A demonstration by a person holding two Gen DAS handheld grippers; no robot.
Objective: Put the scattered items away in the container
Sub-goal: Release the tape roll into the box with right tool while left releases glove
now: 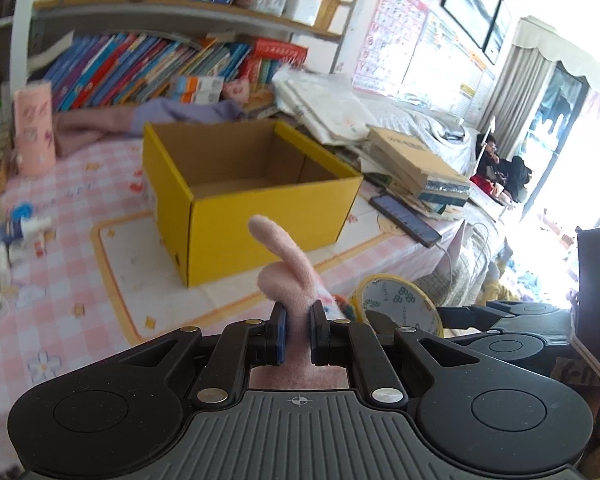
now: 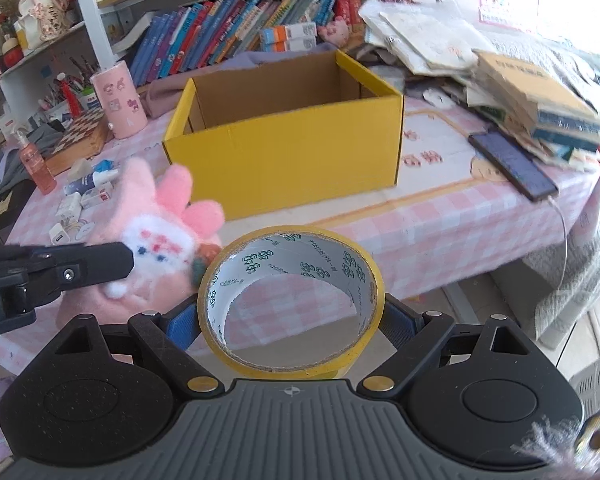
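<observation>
Held items, two. Left gripper (image 1: 298,334): jaws closed tight on a pink plush toy (image 1: 286,272), pinched by a thin fold of its fabric, one soft ear curling up at mid-frame in the left wrist view; the right wrist view shows the same toy (image 2: 156,236) at lower left, face outward, hanging beside the other gripper's load, a hold by the ear or edge that probably suits a limp thing with no firm body. Right gripper (image 2: 290,322): jaws spread wide and gripping a roll of yellow tape (image 2: 290,304) across its outer rim, the roll upright with its white printed core facing the camera; the wide span is set by the roll's width, not by slack. Container: yellow cardboard box (image 2: 284,156), open-topped, no contents visible, standing on the pink checked tabletop (image 2: 440,216) at upper centre of both views, beyond both loads and apart from them. Judgement: both items are lifted and carried short of the box, drop not yet made. Remaining loose stock: small bottles and white packets (image 2: 84,196) on the tabletop at left of frame, near the box's left corner, to be gathered afterwards. Non-task surroundings: pink cylindrical holder (image 2: 118,100) upper left, dark phone (image 2: 512,166) at right, stacked papers and books (image 2: 532,96) upper right, crowded close to the box's right side.
</observation>
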